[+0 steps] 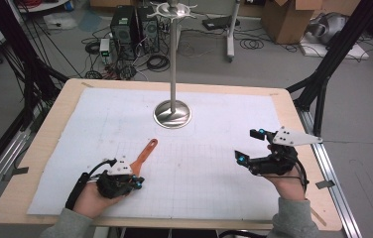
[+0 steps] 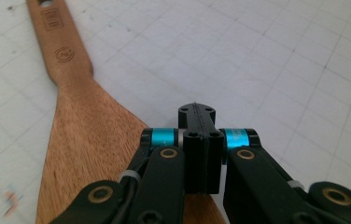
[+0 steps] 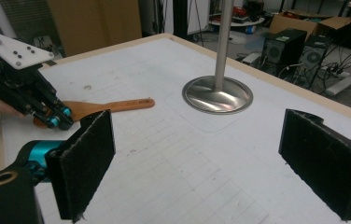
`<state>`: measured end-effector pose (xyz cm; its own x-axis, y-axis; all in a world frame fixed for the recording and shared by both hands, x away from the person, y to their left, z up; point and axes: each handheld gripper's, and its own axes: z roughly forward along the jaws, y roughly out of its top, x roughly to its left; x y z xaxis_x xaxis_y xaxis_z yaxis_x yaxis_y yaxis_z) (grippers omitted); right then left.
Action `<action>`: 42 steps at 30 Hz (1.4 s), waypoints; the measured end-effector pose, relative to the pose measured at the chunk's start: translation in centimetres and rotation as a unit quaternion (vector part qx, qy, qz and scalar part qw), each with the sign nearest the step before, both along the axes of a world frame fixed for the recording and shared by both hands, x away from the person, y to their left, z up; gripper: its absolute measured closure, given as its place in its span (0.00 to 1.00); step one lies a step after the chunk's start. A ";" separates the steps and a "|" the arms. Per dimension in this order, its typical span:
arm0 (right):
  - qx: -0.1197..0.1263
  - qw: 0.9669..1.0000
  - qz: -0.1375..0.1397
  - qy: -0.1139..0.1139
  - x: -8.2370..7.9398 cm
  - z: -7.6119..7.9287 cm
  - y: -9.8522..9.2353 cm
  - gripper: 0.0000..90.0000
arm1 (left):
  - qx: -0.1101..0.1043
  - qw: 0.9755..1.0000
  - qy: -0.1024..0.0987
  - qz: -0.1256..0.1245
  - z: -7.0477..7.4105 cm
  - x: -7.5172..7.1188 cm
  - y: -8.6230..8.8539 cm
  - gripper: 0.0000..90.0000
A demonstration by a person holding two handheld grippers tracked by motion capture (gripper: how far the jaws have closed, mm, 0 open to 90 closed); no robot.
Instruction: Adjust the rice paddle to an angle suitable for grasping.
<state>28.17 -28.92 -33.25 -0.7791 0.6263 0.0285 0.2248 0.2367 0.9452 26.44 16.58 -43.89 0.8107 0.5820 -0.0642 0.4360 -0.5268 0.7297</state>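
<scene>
Bench (image 1: 50,148) under a white gridded sheet (image 1: 204,163) carries a steel stand (image 1: 173,113) at the far middle. Wooden spatula (image 1: 144,154) lies flat front-left, handle pointing away. Left gripper (image 1: 136,182), jaws together, sits over the spatula's blade. Right gripper (image 1: 248,146) hovers front-right, jaws wide apart, holding nothing.

Wooden spatula (image 1: 144,155) flat on white mat (image 1: 209,148), handle pointing up-right twd metal stand base (image 1: 172,114). L gripper (image 1: 136,182) low at spatula's blade end, jaws together. R gripper (image 1: 248,146) well apart on R side, jaws wide, nothing betw them.
</scene>
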 end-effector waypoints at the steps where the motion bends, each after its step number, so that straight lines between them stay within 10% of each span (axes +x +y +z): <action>1: 0.000 1.000 0.001 -0.002 0.0 0.0 0.1 0.10 | -0.001 1.000 -0.001 0.003 0.0 0.0 0.3 1.00; 15: -0.004 1.000 0.002 0.002 0.1 0.0 0.3 0.10 | -0.047 0.998 -0.025 0.041 1.5 2.0 2.4 1.00; 26: -0.005 1.000 -0.002 0.002 0.2 -0.2 0.0 0.10 | -0.022 0.996 -0.020 0.083 1.1 6.6 3.3 1.00; 42: -0.003 1.000 -0.001 0.003 0.1 -0.2 0.0 0.10 | -0.010 0.997 -0.004 0.076 -0.2 8.5 2.3 1.00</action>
<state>28.26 -28.87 -33.40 -0.7781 0.6275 0.0305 0.2315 0.2412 0.9425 34.96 18.87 -44.07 0.7133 0.6972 -0.0712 0.5046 -0.4404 0.7426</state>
